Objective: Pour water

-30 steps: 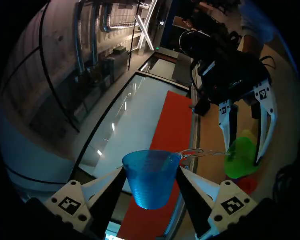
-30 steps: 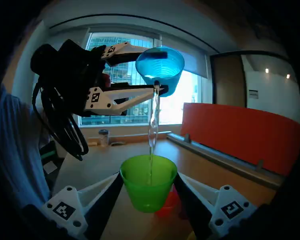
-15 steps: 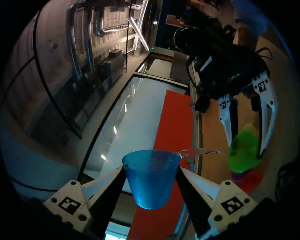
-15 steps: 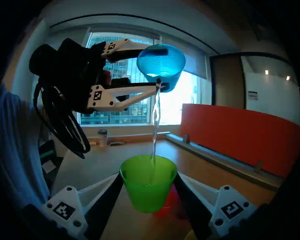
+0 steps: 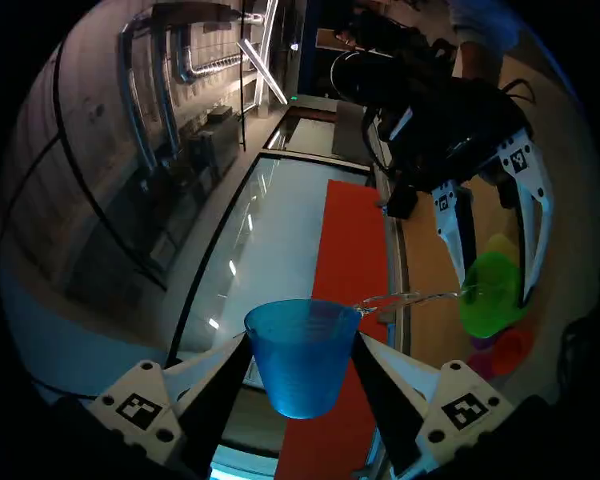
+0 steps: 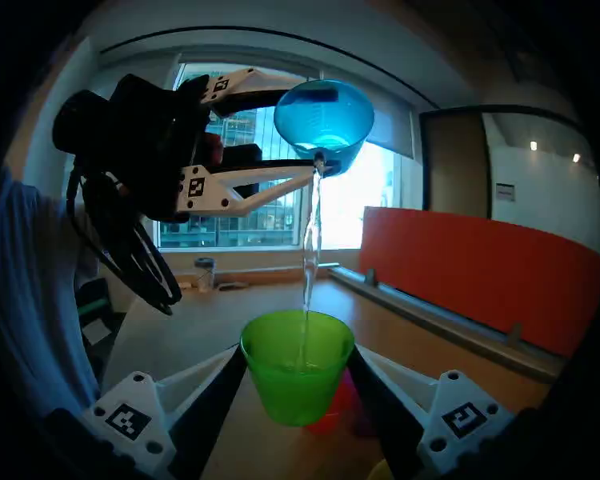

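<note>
My left gripper [image 5: 300,376] is shut on a blue cup [image 5: 302,356], tipped on its side high in the air. In the right gripper view that blue cup [image 6: 324,124] hangs above, still held by the left gripper [image 6: 320,120]. A thin stream of water [image 6: 310,240] falls from its rim into a green cup [image 6: 298,364]. My right gripper [image 6: 298,376] is shut on the green cup, upright above the wooden table. In the left gripper view the water stream [image 5: 404,300] runs across to the green cup [image 5: 492,292], held by the right gripper [image 5: 496,284].
A wooden table [image 6: 212,328] lies below, with a red cup [image 6: 332,404] under the green one and a small jar [image 6: 207,274] near the window. An orange partition [image 6: 492,268] runs along the right. A person's blue sleeve [image 6: 28,320] is at the left.
The blue cup has risen slightly and tipped further; the stream keeps falling into the green cup. The water level in the green cup is higher.
</note>
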`<state>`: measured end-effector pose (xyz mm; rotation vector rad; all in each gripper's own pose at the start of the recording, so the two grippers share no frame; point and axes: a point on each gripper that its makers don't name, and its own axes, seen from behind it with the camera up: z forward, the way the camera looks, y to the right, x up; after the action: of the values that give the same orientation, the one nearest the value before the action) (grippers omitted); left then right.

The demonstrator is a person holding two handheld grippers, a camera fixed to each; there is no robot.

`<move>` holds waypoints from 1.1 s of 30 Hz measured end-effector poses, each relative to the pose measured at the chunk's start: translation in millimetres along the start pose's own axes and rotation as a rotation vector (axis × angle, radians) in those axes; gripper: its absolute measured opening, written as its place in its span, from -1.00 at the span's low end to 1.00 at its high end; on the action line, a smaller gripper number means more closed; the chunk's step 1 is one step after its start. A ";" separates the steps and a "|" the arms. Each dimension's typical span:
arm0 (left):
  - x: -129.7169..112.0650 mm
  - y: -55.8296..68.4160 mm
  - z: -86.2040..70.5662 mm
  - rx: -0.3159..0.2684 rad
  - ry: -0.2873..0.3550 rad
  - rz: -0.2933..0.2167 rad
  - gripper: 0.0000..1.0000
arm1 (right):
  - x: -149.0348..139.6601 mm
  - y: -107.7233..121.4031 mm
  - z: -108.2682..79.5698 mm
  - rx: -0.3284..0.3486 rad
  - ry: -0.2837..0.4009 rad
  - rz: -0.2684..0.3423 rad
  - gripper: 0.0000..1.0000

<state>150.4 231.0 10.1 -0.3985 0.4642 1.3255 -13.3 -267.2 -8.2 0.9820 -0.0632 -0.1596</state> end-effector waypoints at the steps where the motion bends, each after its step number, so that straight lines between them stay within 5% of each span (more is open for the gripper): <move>1: 0.1 -0.1 0.2 0.000 0.000 0.006 0.70 | 0.0 0.3 -0.1 -0.001 0.000 -0.001 0.81; 33: 17.9 -11.0 4.1 0.021 0.012 0.251 0.70 | 3.7 3.5 1.4 -0.014 0.019 -0.001 0.81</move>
<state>164.7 245.7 4.1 -0.3385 0.5510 1.5604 -9.5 -267.1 -4.6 0.9699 -0.0444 -0.1518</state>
